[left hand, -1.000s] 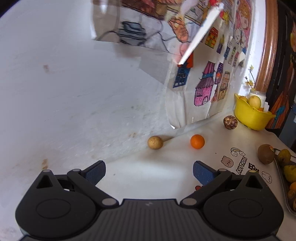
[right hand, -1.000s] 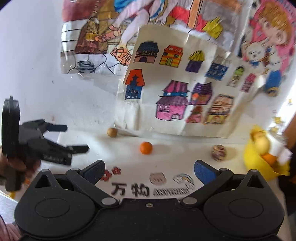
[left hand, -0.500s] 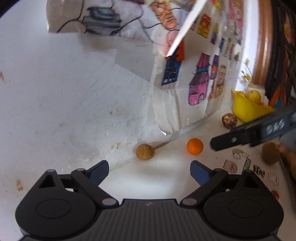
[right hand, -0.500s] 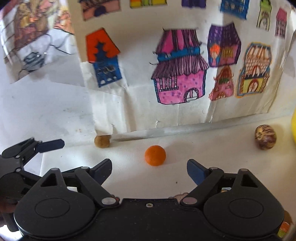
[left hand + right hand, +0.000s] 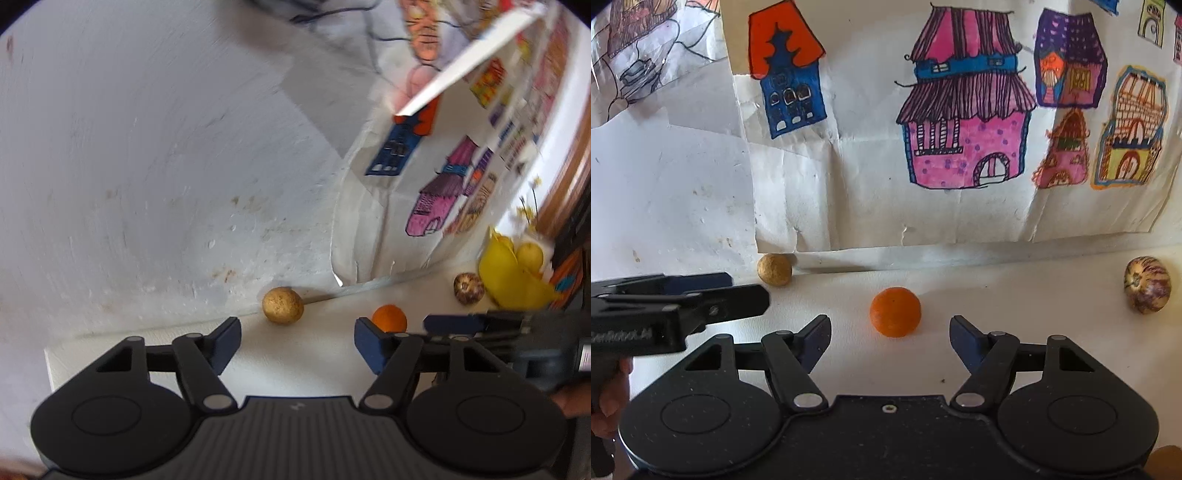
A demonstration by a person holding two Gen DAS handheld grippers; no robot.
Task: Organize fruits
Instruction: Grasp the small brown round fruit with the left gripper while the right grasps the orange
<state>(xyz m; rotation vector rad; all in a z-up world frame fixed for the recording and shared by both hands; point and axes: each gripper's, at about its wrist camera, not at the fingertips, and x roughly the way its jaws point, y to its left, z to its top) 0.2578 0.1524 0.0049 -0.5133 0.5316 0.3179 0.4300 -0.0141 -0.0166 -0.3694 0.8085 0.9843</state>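
- Orange fruit (image 5: pixel 895 312): sitting on white table (image 5: pixel 1015 295), just ahead of right gripper (image 5: pixel 888 338), untouched.
- Tan round fruit (image 5: pixel 283 305): resting against wall, ahead of left gripper (image 5: pixel 295 341).
- Both jaws: just closing partway, gaping, gripping nothing.
- Striped fruit (image 5: pixel 1147 290): lying well apart, rightward.

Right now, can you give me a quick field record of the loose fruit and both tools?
left tool: open, just been closing, nothing between its fingers, aimed at tan round fruit by the wall
right tool: open, just been closing, orange just ahead, untouched
striped fruit: loose, right of the orange
yellow basket: far right, holds yellow fruit
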